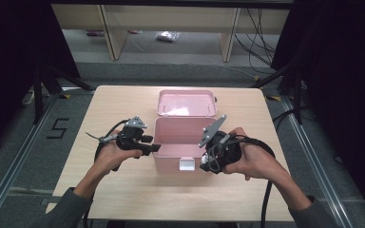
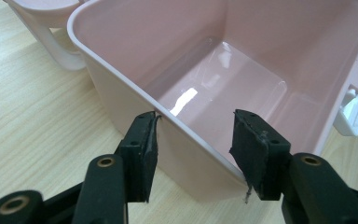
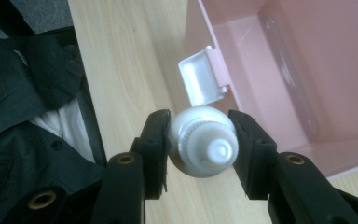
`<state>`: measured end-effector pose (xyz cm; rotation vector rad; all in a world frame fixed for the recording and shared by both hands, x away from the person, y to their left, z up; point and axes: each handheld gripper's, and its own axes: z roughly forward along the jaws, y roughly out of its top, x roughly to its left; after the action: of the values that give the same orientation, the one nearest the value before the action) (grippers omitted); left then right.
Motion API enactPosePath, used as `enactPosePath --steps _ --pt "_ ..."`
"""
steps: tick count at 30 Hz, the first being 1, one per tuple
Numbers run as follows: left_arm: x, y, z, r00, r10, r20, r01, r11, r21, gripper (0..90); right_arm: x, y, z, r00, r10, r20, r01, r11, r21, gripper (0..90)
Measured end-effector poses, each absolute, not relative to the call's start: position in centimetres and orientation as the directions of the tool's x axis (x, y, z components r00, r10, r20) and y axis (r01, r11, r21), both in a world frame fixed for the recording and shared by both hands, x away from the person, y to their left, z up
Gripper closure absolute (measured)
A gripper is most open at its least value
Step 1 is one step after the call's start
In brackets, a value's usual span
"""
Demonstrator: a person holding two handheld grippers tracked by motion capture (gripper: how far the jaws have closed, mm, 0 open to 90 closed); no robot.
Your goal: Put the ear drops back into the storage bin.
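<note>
One pink plastic box (image 1: 179,142), smooth, glossy, rectangular, lid (image 1: 186,103) thrown open behind it, one white latch (image 1: 187,164) on its near wall, at the middle of the pale wood-grain bench (image 1: 123,190). One white round bottle (image 3: 204,141) with ribbed cap, clamped in the right hand-held gripper (image 3: 200,144) just before the box's latch. Left hand-held gripper (image 2: 196,140) half open, straddling the box's left rim, gripping nothing.

1. One pink box (image 1: 178,135), open, at the table's centre.
2. One lid (image 1: 186,103) at 12 o'clock of the box.
3. One white latch (image 1: 187,164) at the box's 6 o'clock.
4. One white bottle (image 3: 201,141).
5. Two grippers: left (image 1: 153,143), right (image 1: 204,166).
6. One table (image 1: 123,190).
</note>
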<state>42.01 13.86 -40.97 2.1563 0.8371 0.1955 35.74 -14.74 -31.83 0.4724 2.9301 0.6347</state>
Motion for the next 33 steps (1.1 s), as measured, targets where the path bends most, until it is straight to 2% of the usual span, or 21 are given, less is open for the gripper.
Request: enactPosePath --steps 17,33 --pt "42.0 13.9 -41.0 0.768 0.625 -0.141 0.508 -0.461 0.727 50.3 38.1 -14.8 -31.1 -0.933 0.357 -0.046 0.309 0.858 0.41 60.5" --pt "42.0 13.9 -41.0 0.769 0.624 -0.139 0.506 -0.462 0.728 50.3 41.6 -13.7 -32.4 -0.918 0.394 -0.046 0.35 0.86 0.371 60.5"
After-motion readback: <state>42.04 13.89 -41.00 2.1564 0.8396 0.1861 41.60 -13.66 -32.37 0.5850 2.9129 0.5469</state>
